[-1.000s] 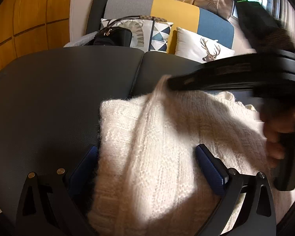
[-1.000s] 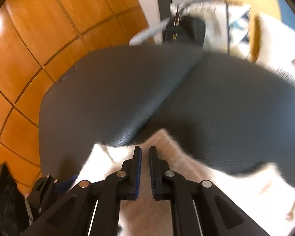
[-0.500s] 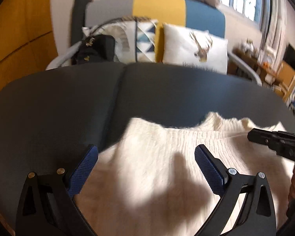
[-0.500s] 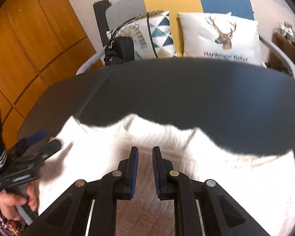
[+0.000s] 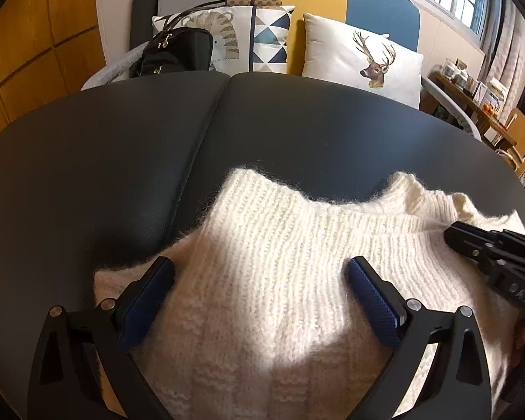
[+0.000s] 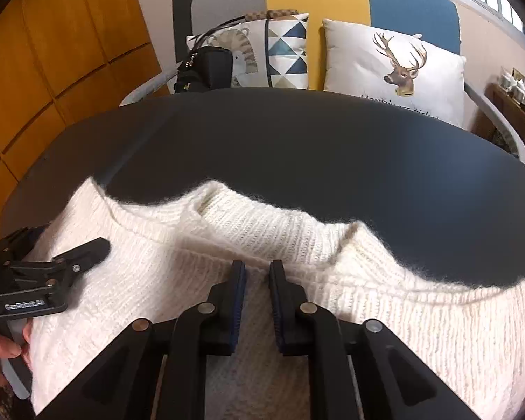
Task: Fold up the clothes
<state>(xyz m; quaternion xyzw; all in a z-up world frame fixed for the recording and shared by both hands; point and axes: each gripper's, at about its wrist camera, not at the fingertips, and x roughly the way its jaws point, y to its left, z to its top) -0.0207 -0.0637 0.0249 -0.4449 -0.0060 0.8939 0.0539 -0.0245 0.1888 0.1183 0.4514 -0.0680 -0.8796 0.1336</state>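
Note:
A cream knitted sweater (image 5: 280, 245) lies on the dark padded table (image 5: 105, 175), with folded layers along its far edge. It fills the near half of the right wrist view (image 6: 297, 238) too. My left gripper (image 5: 259, 280) is open, its blue pads spread wide over the sweater's left part, holding nothing. My right gripper (image 6: 257, 276) has its jaws close together with a narrow gap, low over the sweater's middle; no cloth shows between them. Each gripper appears at the edge of the other's view.
The dark table (image 6: 332, 147) stretches beyond the sweater, with a seam (image 5: 206, 119) down its left half. Behind it stands a sofa with a deer cushion (image 5: 364, 59), a patterned cushion (image 5: 259, 38) and a black bag (image 5: 175, 52). Wooden panels (image 6: 52, 52) are on the left.
The right gripper swung from the left over to the right side of the sweater, laying the lifted layer down. The sweater now lies flatter. The left gripper stayed open.

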